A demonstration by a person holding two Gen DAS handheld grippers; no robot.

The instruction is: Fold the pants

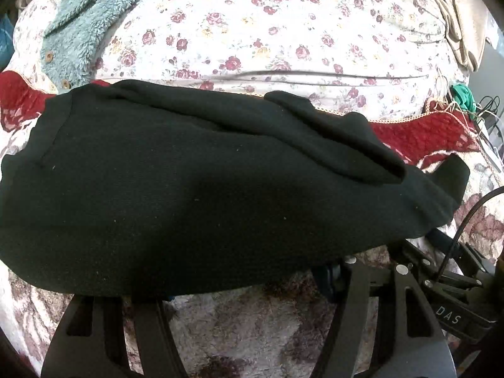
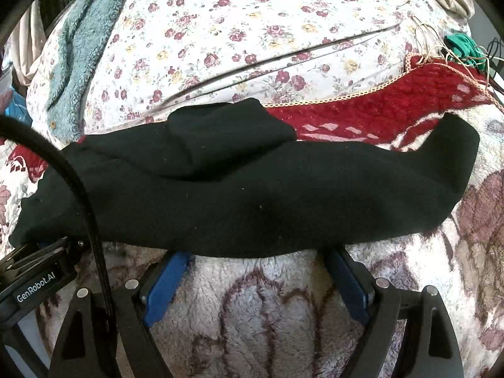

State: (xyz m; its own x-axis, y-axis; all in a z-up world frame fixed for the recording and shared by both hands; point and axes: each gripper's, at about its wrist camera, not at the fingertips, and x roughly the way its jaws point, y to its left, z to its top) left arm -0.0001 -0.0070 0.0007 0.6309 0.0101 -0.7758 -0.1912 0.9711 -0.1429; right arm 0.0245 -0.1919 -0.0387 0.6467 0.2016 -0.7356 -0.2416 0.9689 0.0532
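Note:
The black pants [image 1: 189, 189] lie folded lengthwise into a long band across the bed, with one smaller flap doubled over on top [image 2: 226, 138]. My left gripper [image 1: 242, 286] sits at the band's near edge, jaws wide apart, and its fingertips are hidden beneath the cloth. In the right wrist view the pants [image 2: 252, 189] stretch from left to right. My right gripper [image 2: 258, 253] stands open, and its blue pads [image 2: 167, 283] reach the near hem with the tips tucked just under it. Each gripper shows in the other's view: the right gripper [image 1: 441, 271] and the left gripper [image 2: 47, 252].
The pants rest on a plush blanket [image 2: 267, 315] with maroon patterns and a red knitted throw [image 2: 378, 116]. Behind lie a floral sheet [image 1: 267, 31], a teal fleece garment [image 1: 82, 31], a beige cloth [image 1: 466, 25] and green items with wires [image 2: 463, 47]. A black cable [image 2: 82, 189] crosses the left.

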